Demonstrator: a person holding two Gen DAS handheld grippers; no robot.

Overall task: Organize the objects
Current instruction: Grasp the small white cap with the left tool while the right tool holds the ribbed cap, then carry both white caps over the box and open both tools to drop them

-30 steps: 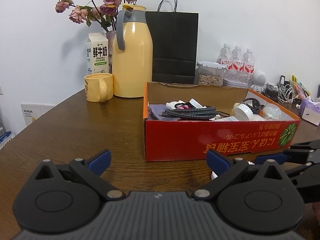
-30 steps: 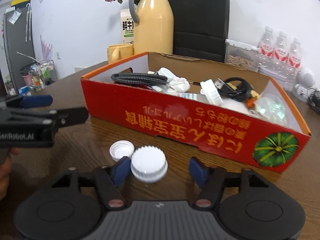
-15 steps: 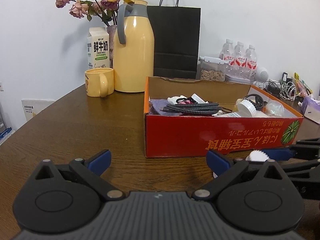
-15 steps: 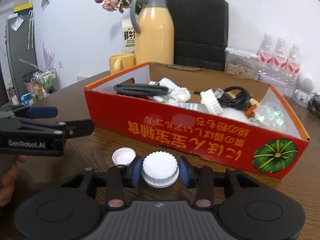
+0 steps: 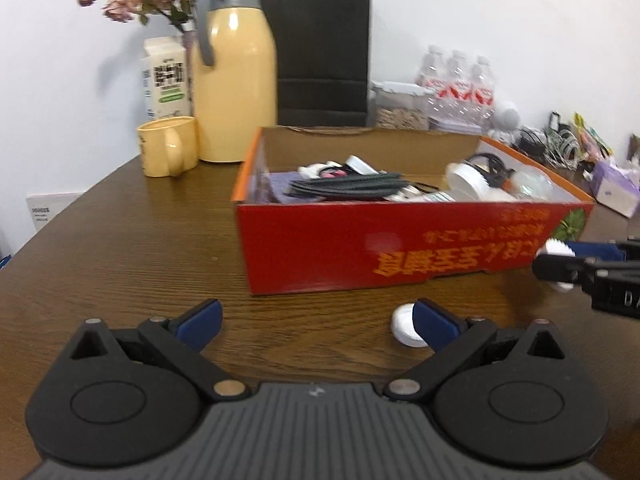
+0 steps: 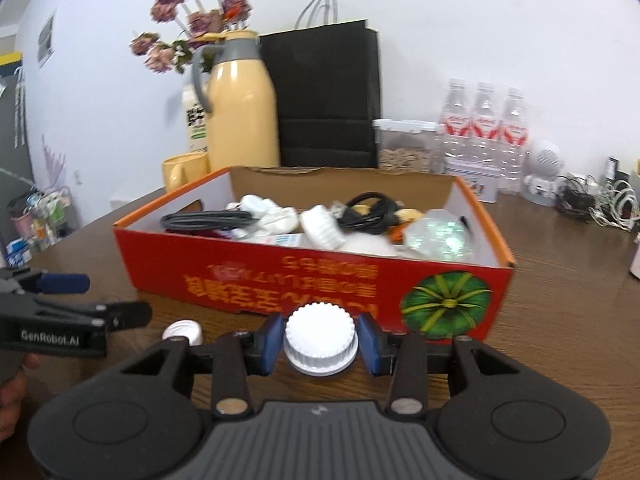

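Note:
My right gripper (image 6: 320, 338) is shut on a large white ribbed cap (image 6: 320, 354), held just above the table in front of the red cardboard box (image 6: 280, 280). In the left wrist view that gripper (image 5: 560, 258) and the cap (image 5: 556, 247) show at the right edge. A small white cap (image 6: 182, 330) lies on the wood to the left. My left gripper (image 5: 318, 318) stands open and wide over the table, with the small cap (image 5: 402, 326) just beside its right finger. The box (image 5: 360, 240) holds cables, a plug and other clutter.
Behind the box stand a yellow thermos (image 5: 234, 92), a yellow mug (image 5: 168, 146), a milk carton (image 5: 166, 76), a black paper bag (image 5: 322, 52) and water bottles (image 6: 484, 124). Tangled cables (image 6: 592, 200) and a tissue pack (image 5: 614, 192) lie at the right.
My right gripper closed on the large white cap, lifted it off the table and moved right along the box front. The left gripper stayed open and barely moved.

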